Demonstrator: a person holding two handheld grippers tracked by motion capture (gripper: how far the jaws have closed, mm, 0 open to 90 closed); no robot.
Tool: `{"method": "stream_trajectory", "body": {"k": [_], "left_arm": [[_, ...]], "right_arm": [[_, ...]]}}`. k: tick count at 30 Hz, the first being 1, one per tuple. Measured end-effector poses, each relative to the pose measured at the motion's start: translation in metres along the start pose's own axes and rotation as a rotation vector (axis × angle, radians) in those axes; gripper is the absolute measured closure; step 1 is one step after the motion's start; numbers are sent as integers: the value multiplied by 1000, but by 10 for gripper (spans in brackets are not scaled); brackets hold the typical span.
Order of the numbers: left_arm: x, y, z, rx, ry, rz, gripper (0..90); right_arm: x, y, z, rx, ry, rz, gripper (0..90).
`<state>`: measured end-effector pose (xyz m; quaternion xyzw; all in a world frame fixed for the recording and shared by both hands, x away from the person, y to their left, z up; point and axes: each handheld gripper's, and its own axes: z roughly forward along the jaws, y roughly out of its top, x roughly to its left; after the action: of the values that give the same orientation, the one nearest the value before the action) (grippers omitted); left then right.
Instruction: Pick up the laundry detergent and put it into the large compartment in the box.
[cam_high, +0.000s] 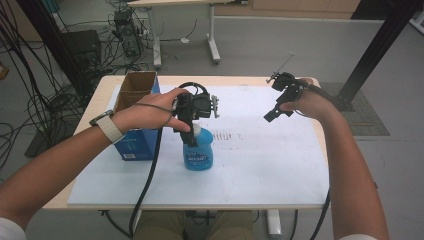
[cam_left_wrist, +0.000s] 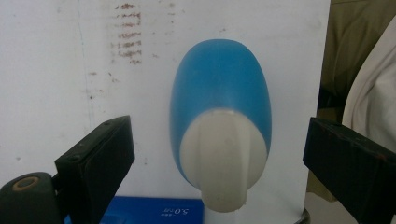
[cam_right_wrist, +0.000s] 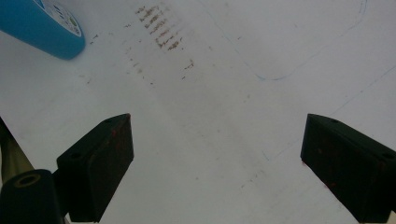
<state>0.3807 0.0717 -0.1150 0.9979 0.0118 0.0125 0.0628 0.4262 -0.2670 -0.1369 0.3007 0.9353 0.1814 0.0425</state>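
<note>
While the blue bottle (cam_high: 198, 152) stands upright near the middle of the white sheet (cam_high: 280, 165), just beside the blue carton (cam_high: 136, 142), the left gripper (cam_high: 192, 125) hangs directly over its white cap (cam_left_wrist: 219, 158); its jaws are spread wide, one on each side of the cap and touching neither, which suggests a descent to grasp from above; the right gripper (cam_high: 275, 111) is held up well apart at the sheet's far right, jaws likewise spread and holding nothing, judged to be kept clear of the approach; brown smudges (cam_right_wrist: 161, 32) mark the sheet beside the bottle.
</note>
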Motion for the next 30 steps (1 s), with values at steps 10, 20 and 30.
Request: {"method": "stream_trajectory", "body": {"k": [10,20,30], "left_arm": [[0,0,1,0,-2,3,93],[1,-1,2,-3,-5,7,96],[0,-1,4,-5,-5,3,96]], "right_arm": [[0,-1,0,-2,0,5,95],[-1,-2,0,-5,-1,2,95],[0,-2,0,-6,-2,0,95]]}}
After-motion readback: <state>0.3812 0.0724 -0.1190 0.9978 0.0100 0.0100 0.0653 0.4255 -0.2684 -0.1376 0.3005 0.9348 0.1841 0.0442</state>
